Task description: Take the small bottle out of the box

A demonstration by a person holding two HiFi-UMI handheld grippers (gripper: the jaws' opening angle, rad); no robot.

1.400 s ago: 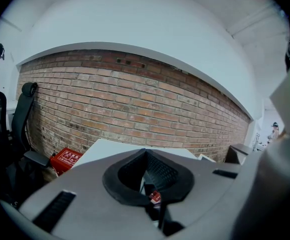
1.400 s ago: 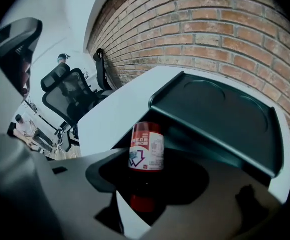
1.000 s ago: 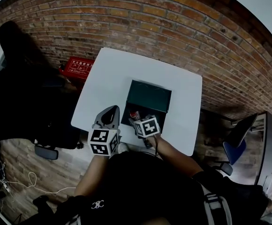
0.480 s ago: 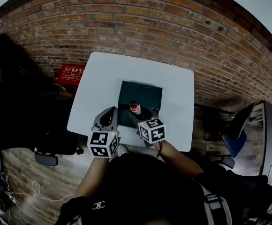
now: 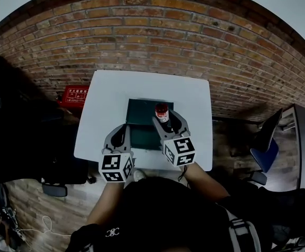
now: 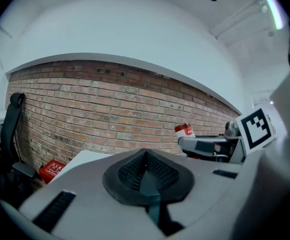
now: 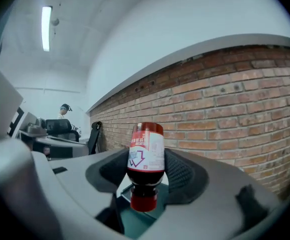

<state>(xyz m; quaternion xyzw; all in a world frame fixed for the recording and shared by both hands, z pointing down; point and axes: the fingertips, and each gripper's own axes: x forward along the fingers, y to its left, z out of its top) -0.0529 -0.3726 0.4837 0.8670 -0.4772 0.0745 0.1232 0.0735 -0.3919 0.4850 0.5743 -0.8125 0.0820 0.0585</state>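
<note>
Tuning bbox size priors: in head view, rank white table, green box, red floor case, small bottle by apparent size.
1. white table
2. green box
3. red case, down on the floor, so farther
4. small bottle, held up nearer the camera, still smallest

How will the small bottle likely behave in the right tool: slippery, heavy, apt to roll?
The small bottle looks rigid, but its round, glossy-labelled body, clamped in the right tool, might twist or slip under a light squeeze. It looks full of dark liquid, so probably hefty for its size. Laid sideways, it would likely roll.
</note>
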